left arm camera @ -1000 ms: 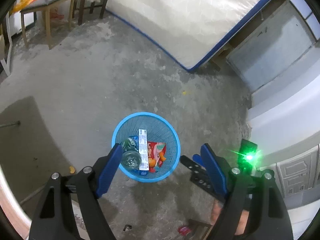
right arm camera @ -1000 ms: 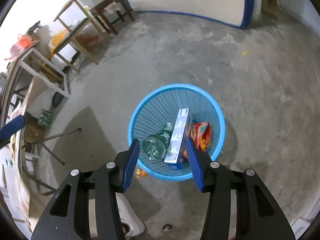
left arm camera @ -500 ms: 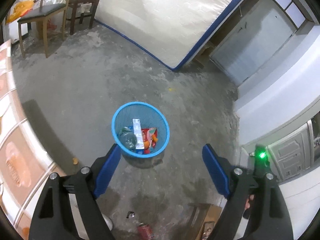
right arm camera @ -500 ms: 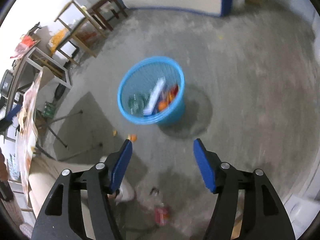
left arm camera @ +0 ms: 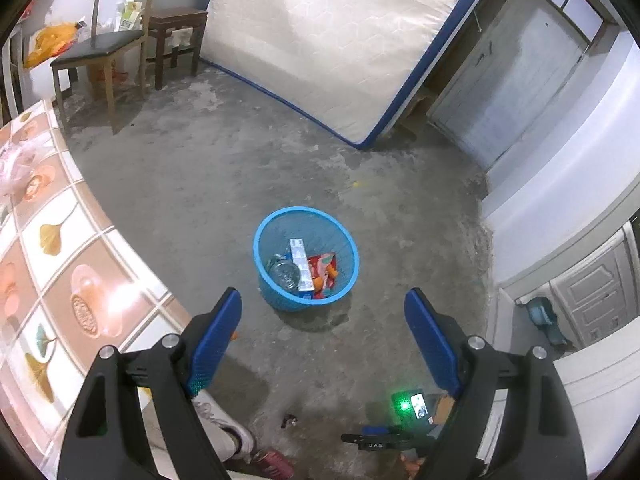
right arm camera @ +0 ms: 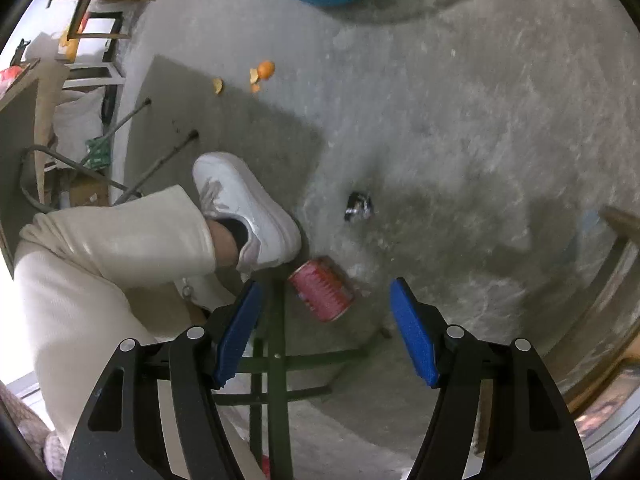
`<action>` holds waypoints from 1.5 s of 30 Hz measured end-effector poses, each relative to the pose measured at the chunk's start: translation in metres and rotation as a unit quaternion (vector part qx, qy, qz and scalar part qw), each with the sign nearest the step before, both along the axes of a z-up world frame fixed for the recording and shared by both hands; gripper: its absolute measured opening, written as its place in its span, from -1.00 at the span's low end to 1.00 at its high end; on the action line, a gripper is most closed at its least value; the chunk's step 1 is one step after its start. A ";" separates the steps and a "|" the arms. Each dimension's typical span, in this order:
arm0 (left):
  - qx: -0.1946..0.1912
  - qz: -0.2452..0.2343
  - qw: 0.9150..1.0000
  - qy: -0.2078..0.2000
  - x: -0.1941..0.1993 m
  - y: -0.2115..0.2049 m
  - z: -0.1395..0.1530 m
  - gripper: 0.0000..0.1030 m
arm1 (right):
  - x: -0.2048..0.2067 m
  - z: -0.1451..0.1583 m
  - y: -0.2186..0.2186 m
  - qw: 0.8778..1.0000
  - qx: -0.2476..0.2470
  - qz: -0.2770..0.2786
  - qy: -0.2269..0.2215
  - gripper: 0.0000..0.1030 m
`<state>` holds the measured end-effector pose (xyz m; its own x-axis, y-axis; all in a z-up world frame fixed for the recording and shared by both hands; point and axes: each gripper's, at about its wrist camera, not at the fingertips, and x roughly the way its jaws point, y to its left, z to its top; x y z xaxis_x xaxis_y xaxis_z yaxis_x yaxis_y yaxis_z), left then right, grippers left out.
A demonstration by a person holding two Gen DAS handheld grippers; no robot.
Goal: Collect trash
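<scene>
One red can (right arm camera: pixel 321 290) between right claw (right arm camera: pixel 325 332) jaws

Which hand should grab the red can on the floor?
Probably the right gripper: its open jaws point down at the red can just ahead. The left gripper faces the blue basket.

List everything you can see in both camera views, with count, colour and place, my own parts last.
basket: one, blue, middle of floor, holding a box, a bottle, wrappers
can: one, red, lying on floor beside the shoe
orange peel: a few pieces, orange, floor near basket
small wrapper: one, dark, floor beyond the can
mattress: one, white with blue edge, leaning upright
chair: one, wooden, dark seat, far left
stool: one, dark, beside chair
shoe: one, white
left gripper: open, empty
right gripper: open, empty, over the can
</scene>
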<state>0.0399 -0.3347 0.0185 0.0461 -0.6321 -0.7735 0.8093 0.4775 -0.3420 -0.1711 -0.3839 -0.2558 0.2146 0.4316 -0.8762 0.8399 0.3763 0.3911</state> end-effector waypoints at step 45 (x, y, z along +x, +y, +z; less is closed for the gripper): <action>-0.027 0.130 0.991 0.020 0.035 0.130 0.010 0.58 | 0.050 -0.064 0.072 0.973 -0.091 0.210 -0.003 0.19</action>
<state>0.0753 -0.2048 0.0284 0.1827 -0.6434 -0.7435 0.6471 0.6480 -0.4017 -0.1214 -0.3115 -0.3202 0.0572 0.3193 -0.9459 0.5948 0.7501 0.2891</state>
